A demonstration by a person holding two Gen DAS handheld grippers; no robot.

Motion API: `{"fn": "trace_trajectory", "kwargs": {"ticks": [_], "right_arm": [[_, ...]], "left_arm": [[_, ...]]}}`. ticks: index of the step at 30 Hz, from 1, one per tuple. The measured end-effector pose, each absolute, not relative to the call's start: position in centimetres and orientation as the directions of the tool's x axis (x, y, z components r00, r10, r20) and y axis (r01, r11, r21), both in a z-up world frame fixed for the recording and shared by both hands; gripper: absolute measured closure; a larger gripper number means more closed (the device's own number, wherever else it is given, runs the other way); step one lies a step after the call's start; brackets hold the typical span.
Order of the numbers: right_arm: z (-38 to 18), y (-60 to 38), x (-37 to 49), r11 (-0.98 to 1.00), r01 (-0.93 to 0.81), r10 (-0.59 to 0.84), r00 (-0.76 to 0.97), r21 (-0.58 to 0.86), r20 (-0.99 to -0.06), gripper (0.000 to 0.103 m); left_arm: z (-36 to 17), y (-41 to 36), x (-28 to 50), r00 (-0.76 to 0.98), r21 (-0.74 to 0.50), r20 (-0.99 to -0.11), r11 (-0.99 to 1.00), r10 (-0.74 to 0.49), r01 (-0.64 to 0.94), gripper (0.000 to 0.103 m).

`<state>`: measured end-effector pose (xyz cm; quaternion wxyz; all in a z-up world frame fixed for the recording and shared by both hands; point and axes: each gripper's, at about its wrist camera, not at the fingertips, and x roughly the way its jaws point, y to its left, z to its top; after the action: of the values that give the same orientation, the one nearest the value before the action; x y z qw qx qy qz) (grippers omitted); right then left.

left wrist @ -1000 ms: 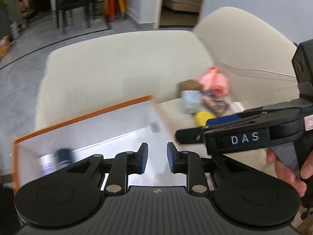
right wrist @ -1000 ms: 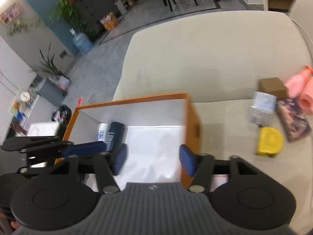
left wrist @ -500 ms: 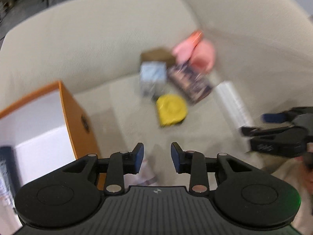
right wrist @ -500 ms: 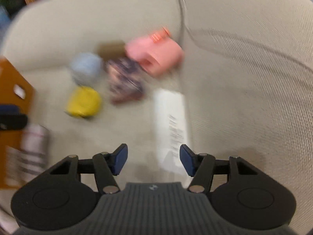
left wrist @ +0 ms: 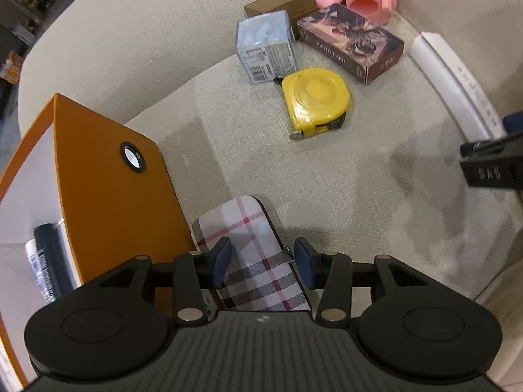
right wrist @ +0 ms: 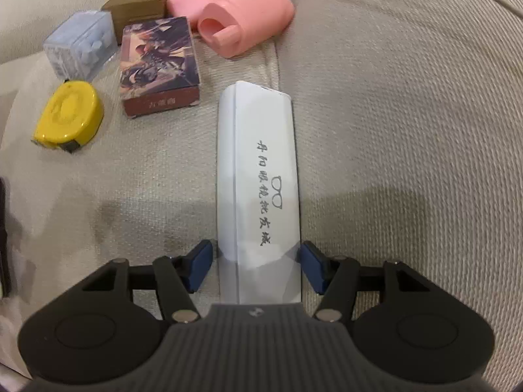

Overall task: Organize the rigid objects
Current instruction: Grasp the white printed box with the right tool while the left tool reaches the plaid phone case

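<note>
Both grippers have swung away from the orange box [left wrist: 108,192] to the sofa items. Left gripper [left wrist: 263,263] straddles the plaid case [left wrist: 251,258], jaws apart. Right gripper [right wrist: 256,266] brackets the white glasses case [right wrist: 260,176], unclosed. Two pickups look imminent.

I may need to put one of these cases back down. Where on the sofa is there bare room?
Bare cushion lies between the orange box, the yellow tape measure and the white glasses case; more lies right of that case. It is crowded at the back: clear cube box, card box, brown box, pink bottle.
</note>
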<state>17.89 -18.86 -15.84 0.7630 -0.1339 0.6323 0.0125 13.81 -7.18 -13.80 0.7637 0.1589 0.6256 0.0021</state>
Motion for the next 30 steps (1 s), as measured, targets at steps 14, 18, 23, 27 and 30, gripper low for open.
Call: {"fn": "trace_trajectory", "kwargs": {"ticks": [14,18,23,27,30], "right_arm": [[-13.7,-20.5,16.9,0.986,-0.164,-0.008,0.218,-0.045,-0.976,0.049],[-11.8,-20.4,15.0,0.975,-0.197,0.142,0.202,0.102,-0.969,0.049],[-11.6,-19.8,13.8,0.946,-0.205,0.286,0.155,0.253,-0.946,0.048],[-11.3,-20.4,13.6,0.963,-0.170,0.239,0.171,0.210,-0.956,0.047],[-12.0,-21.3,14.3,0.958,-0.142,0.268,0.147,0.248,-0.952,0.045]], "left_arm": [[-14.9,-8.1,12.1,0.279,0.335,-0.926,0.896,0.256,0.290,0.054],[-14.4,-8.2,12.0,0.302,0.305,-0.929,0.906,0.214,0.295,0.067],[-14.2,-8.0,12.9,0.200,0.047,-0.980,0.963,-0.007,0.265,0.102],[-14.5,-8.2,11.9,0.248,0.048,-0.969,0.961,-0.022,0.273,0.096],[-13.2,-6.7,11.7,0.264,-0.015,-0.962,0.981,-0.067,0.195,0.082]]}}
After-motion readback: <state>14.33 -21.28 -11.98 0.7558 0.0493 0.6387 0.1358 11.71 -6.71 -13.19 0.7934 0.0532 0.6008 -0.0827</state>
